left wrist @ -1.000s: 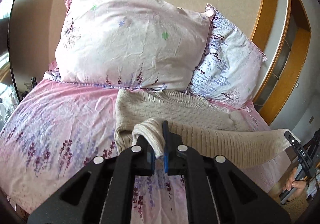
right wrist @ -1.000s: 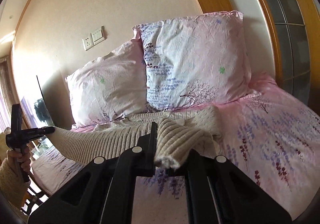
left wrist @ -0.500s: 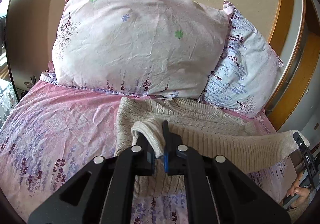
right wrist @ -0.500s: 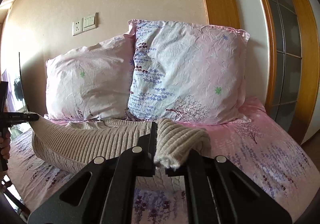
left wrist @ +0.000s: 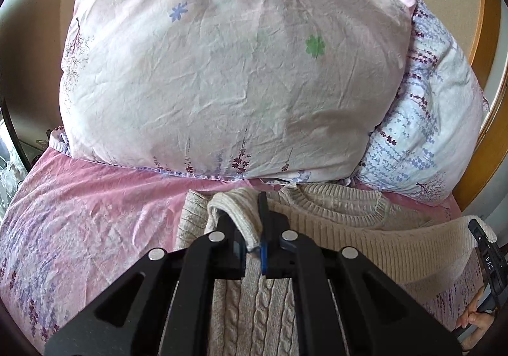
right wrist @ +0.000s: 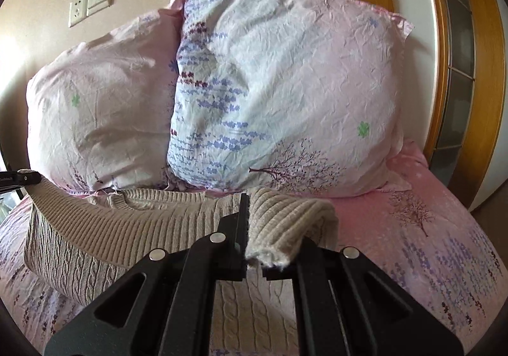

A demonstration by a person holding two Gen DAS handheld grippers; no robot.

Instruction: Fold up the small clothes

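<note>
left wrist, sweater (left wrist: 333,229) hem pinched (both grippers), pink bed (left wrist: 95,213)

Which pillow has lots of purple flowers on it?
The pillow nearer the wooden frame: rows of purple flowers run down it. The other pillow beside it is mostly plain pale pink.

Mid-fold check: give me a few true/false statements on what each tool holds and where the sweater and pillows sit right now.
1. The left tool is shut on the sweater's ribbed hem. True.
2. The right tool is open and holds nothing. False: it grips the hem too.
3. The sweater's neckline lies toward the pillows. True.
4. The sweater rests on a wooden table. False: it lies on the pink floral bedsheet.
5. Two pillows, the pink pillow and the blue-flowered pillow, stand behind it. True.
</note>
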